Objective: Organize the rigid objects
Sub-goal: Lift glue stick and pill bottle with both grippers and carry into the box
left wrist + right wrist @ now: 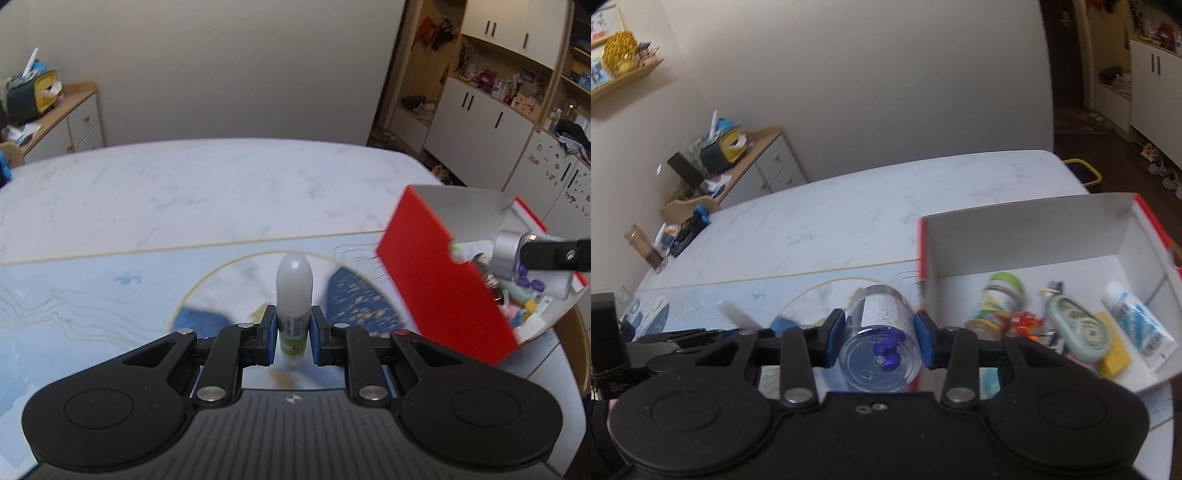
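Squeezing a white tube (293, 295) upright in my left tool (293, 334), my right tool (879, 341) grips a clear jar (879, 338) beside the red box (1027, 236).

The marble table (207, 184) lies open ahead; the red box (443, 280) blocks the right.

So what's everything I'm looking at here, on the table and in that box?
Glue stick: one, white with green label, held upright over the table.
Clear pushpin jar: one, blue pins inside, held beside the box.
Box: one, red outside, white inside, at the table's right edge.
Green-lidded jar: one, lying in the box.
White tube: one, blue print, in the box.
Table: one, white marble.
Left hand-held gripper: black, shut on the glue stick.
Right hand-held gripper: black, shut on the jar.
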Available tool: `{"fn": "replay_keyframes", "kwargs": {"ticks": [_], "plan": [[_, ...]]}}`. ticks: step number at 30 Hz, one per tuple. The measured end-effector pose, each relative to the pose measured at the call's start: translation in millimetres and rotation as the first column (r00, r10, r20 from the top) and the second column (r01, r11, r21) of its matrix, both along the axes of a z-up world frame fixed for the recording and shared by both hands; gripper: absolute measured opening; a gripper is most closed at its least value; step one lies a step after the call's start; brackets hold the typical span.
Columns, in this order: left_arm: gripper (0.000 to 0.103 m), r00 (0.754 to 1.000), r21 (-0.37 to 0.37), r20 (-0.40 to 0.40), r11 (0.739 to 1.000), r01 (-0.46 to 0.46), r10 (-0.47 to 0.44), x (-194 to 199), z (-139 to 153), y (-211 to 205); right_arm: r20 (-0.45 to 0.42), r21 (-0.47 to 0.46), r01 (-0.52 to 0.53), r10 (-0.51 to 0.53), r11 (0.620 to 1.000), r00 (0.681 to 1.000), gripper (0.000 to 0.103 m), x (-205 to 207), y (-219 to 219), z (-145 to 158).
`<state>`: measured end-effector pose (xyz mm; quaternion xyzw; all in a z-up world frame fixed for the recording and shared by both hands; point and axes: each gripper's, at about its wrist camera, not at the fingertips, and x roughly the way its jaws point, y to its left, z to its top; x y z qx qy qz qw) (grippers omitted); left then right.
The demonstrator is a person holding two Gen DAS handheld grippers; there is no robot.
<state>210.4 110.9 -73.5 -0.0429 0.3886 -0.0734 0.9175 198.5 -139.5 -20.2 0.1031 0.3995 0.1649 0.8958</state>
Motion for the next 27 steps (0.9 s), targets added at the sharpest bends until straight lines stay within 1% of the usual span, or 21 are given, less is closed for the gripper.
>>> {"fn": "replay_keyframes", "kwargs": {"ticks": [4, 12, 16, 17, 19, 22, 24, 27], "plan": [[0.018, 0.999, 0.001, 0.021, 0.999, 0.034, -0.034, 2.3, 13.1, -28.4, 0.001, 0.015, 0.034, -0.034, 0.999, 0.999, 0.04, -3.1, -30.3, -3.8], [0.018, 0.994, 0.012, 0.057, 0.996, 0.093, -0.094, 11.6, 37.9, -85.7, 0.017, 0.01, 0.102, -0.102, 0.995, 0.995, 0.04, -2.7, -94.0, -12.6], [0.018, 0.991, 0.012, 0.052, 0.992, 0.123, -0.123, 22.7, 43.8, -113.4, 0.022, 0.002, 0.122, -0.122, 0.993, 0.992, 0.04, -0.9, -119.9, -18.7], [0.018, 0.99, 0.012, 0.045, 0.991, 0.134, -0.135, 26.3, 44.1, -121.5, 0.024, -0.004, 0.126, -0.125, 0.992, 0.992, 0.04, 0.0, -125.4, -21.0], [0.018, 0.988, 0.046, 0.042, 0.988, 0.15, -0.152, 32.4, 44.3, -137.9, 0.027, -0.027, 0.13, -0.129, 0.991, 0.991, 0.04, 2.3, -136.2, -26.3], [0.018, 0.985, 0.038, 0.03, 0.985, 0.171, -0.172, 41.8, 46.2, -153.8, 0.041, -0.071, 0.132, -0.13, 0.989, 0.991, 0.04, 7.1, -145.3, -34.1], [0.018, 0.981, 0.061, 0.03, 0.98, 0.189, -0.191, 47.7, 46.8, -167.0, 0.049, -0.097, 0.135, -0.13, 0.986, 0.99, 0.04, 11.2, -150.0, -38.6], [0.017, 0.976, 0.083, 0.001, 0.973, 0.217, -0.218, 60.9, 37.2, -187.1, 0.056, -0.133, 0.122, -0.116, 0.983, 0.992, 0.04, 18.9, -153.5, -46.3]]}}
